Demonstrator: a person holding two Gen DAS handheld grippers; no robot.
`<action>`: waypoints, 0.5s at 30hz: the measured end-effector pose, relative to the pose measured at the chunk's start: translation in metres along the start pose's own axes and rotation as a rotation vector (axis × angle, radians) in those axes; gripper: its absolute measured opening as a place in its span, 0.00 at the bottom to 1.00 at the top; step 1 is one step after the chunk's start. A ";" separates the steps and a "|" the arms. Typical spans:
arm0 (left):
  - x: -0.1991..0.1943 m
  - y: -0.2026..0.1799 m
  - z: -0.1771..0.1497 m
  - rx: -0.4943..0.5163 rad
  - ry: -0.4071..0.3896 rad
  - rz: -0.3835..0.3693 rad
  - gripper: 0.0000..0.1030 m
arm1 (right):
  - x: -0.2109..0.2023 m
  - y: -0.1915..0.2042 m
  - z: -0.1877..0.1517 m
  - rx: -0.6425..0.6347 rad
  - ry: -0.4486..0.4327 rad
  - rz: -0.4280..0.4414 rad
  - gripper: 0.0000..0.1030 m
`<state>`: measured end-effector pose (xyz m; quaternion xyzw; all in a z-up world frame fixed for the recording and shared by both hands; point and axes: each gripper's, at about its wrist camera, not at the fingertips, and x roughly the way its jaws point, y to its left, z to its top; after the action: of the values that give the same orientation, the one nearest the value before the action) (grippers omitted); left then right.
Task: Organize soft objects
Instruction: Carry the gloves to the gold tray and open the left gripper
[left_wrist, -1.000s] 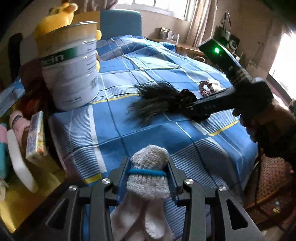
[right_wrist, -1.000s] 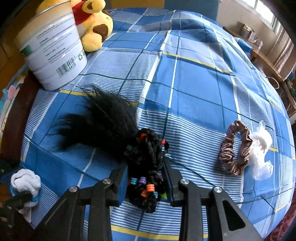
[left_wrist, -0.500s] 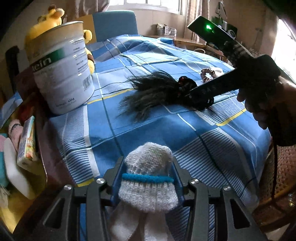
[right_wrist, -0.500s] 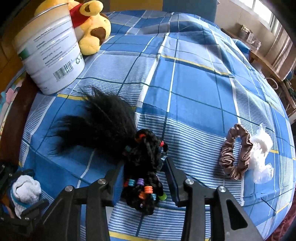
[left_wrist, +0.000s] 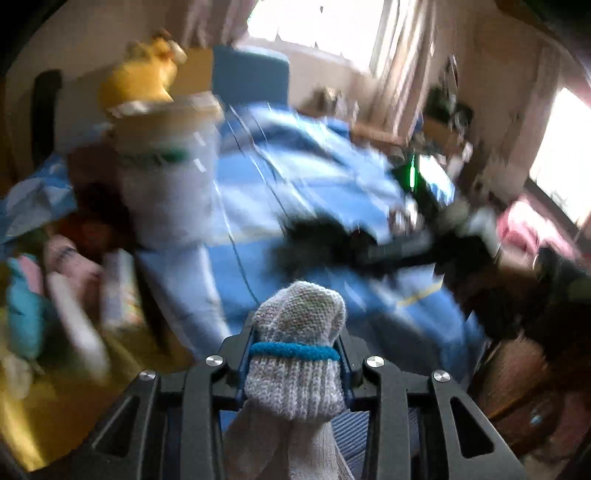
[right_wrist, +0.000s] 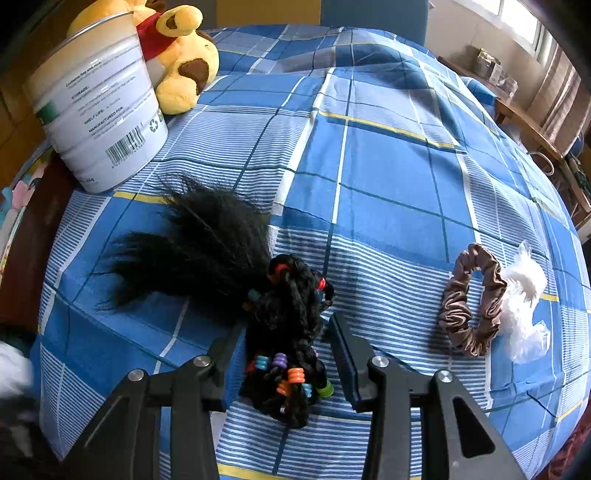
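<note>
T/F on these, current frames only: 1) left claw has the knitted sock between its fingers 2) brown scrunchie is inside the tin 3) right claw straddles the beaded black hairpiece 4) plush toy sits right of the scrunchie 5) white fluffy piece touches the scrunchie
1) True. The knitted sock, with its blue band, sits between the left claw fingers, whose jaws are closing.
2) False. The brown scrunchie lies on the blue plaid bedcover, far from the tin.
3) True. The right claw has a finger on each side of the beaded black hairpiece.
4) False. The yellow plush toy is at upper left, behind the tin.
5) True. The white fluffy piece lies against the scrunchie's right side.
</note>
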<state>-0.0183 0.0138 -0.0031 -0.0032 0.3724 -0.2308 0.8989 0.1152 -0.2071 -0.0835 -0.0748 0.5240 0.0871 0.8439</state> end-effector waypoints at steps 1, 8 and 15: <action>-0.011 0.008 0.005 -0.024 -0.025 0.012 0.36 | 0.000 0.002 0.000 -0.009 -0.001 -0.006 0.41; -0.065 0.114 0.010 -0.427 -0.088 0.133 0.36 | 0.000 0.004 -0.001 -0.027 -0.003 -0.023 0.41; -0.057 0.180 -0.022 -0.712 -0.015 0.190 0.37 | 0.000 0.007 -0.002 -0.038 -0.009 -0.039 0.41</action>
<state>0.0059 0.2022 -0.0129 -0.2830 0.4215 -0.0024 0.8616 0.1118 -0.2007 -0.0844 -0.1008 0.5171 0.0807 0.8461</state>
